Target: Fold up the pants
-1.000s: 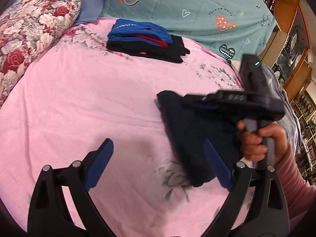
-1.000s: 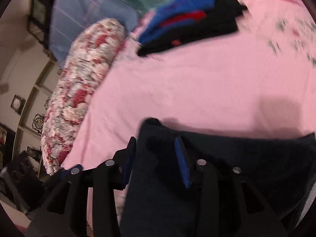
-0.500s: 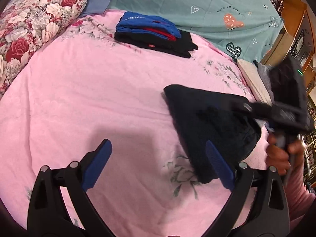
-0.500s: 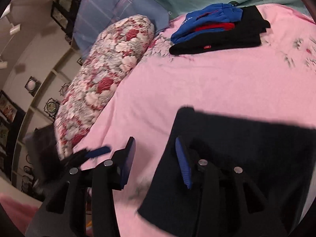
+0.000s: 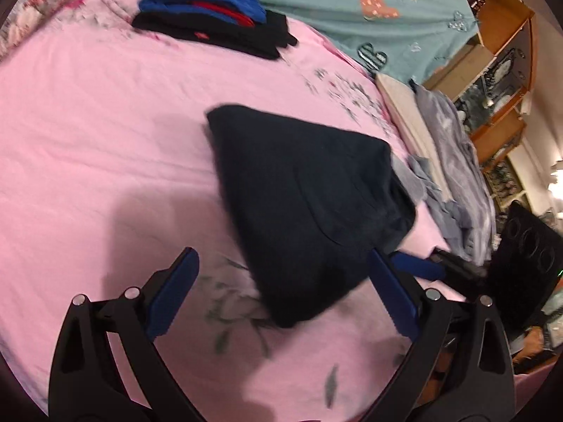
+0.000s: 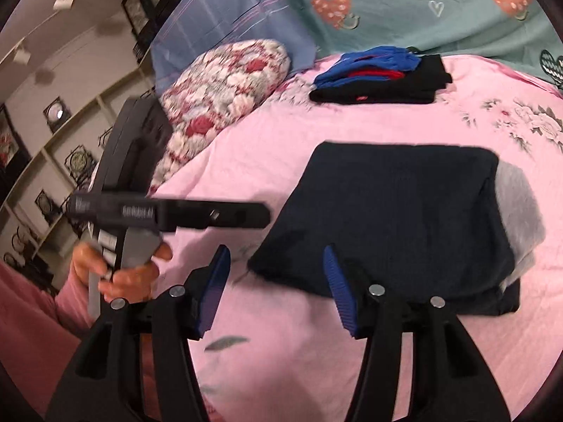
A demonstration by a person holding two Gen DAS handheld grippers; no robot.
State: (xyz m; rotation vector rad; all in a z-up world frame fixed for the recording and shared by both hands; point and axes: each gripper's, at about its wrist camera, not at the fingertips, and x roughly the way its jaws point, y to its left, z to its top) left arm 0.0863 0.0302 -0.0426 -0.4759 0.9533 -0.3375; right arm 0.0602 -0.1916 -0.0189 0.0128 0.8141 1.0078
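The left claw [image 5: 281, 295] is spread wide with nothing pinched. Its two blue pads sit low over the pink bed [image 5: 105, 133]. The near end of the folded dark pants [image 5: 302, 211] lies between the pads, close to the right pad, but the pads do not press on it.

The right claw [image 6: 278, 288] is opening. Its pads do not pinch anything. The near edge of the pants [image 6: 387, 218] lies just past its right pad, and bare pink bed [image 6: 281, 334] shows between the pads.

Each view shows things the other does not. The right claw's view shows the left claw [image 6: 260, 212] from the side, a hand [image 6: 119, 267] holding its grip, a pink sleeve, and a flowered pillow [image 6: 225, 91] far off to the left. It also shows a grey cloth [image 6: 517, 211] poking out at the right end of the pants. The left claw's view shows the tip of the right claw [image 5: 415, 267] just right of the pants, and a heap of grey-blue clothes [image 5: 457, 176] at the bed's right edge.

There is one pair of dark pants in the middle. There is one stack of folded clothes [image 5: 211, 17] far ahead, blue and red on black. There is one pillow.

To the left of the pants the bed is wide and bare. To the right, the pants lie near the bed's edge.
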